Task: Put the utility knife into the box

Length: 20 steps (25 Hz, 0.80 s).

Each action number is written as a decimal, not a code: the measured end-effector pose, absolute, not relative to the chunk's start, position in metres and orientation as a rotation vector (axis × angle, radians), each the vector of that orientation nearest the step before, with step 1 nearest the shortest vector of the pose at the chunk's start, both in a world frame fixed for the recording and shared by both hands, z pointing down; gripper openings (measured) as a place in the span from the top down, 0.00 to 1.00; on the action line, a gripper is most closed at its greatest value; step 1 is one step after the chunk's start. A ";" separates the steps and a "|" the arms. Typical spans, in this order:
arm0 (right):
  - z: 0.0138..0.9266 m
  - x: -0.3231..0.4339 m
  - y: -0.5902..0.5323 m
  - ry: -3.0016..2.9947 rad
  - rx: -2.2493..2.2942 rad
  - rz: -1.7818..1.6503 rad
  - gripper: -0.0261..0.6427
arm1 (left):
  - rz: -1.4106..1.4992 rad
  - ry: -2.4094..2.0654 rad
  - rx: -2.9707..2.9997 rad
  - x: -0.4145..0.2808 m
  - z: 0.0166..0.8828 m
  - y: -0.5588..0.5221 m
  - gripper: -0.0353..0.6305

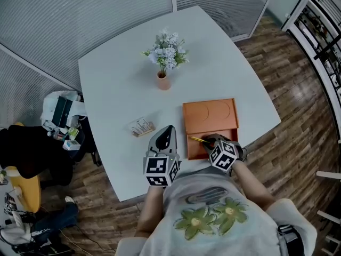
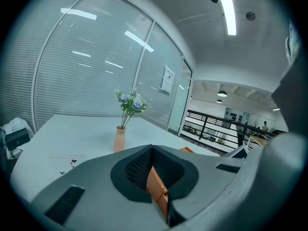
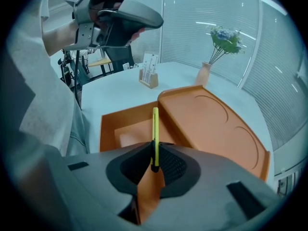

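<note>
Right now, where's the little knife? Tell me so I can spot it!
Find the white table, then the orange box at its near edge. Over its open part, the right claw pinches the utility knife, the only thin yellow stick there.

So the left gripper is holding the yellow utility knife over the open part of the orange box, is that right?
Not quite. It is the right gripper that holds the yellow utility knife over the open part of the orange box. The right gripper view shows the knife clamped between its jaws. The left gripper is shut on nothing.
</note>
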State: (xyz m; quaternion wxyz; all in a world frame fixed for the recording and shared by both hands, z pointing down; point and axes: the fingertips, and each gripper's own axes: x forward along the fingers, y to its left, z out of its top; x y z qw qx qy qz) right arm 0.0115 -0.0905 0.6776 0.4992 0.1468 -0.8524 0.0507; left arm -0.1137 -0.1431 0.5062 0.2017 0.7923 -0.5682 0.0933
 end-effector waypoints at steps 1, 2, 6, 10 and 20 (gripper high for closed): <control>0.680 0.012 -0.090 -2.057 0.349 0.123 0.88 | 0.262 -1.589 2.210 -0.114 0.507 -0.143 0.95; 0.682 0.012 -0.090 -2.052 0.342 0.124 0.88 | 0.263 -1.591 2.206 -0.115 0.508 -0.143 0.94; 0.690 0.013 -0.088 -2.034 0.320 0.126 0.88 | 0.268 -1.597 2.192 -0.117 0.512 -0.143 0.95; 0.695 0.013 -0.088 -2.022 0.301 0.125 0.88 | 0.277 -1.597 2.186 -0.119 0.515 -0.144 0.95; 0.704 0.014 -0.084 -1.995 0.252 0.128 0.88 | 0.279 -1.592 2.187 -0.116 0.516 -0.149 0.95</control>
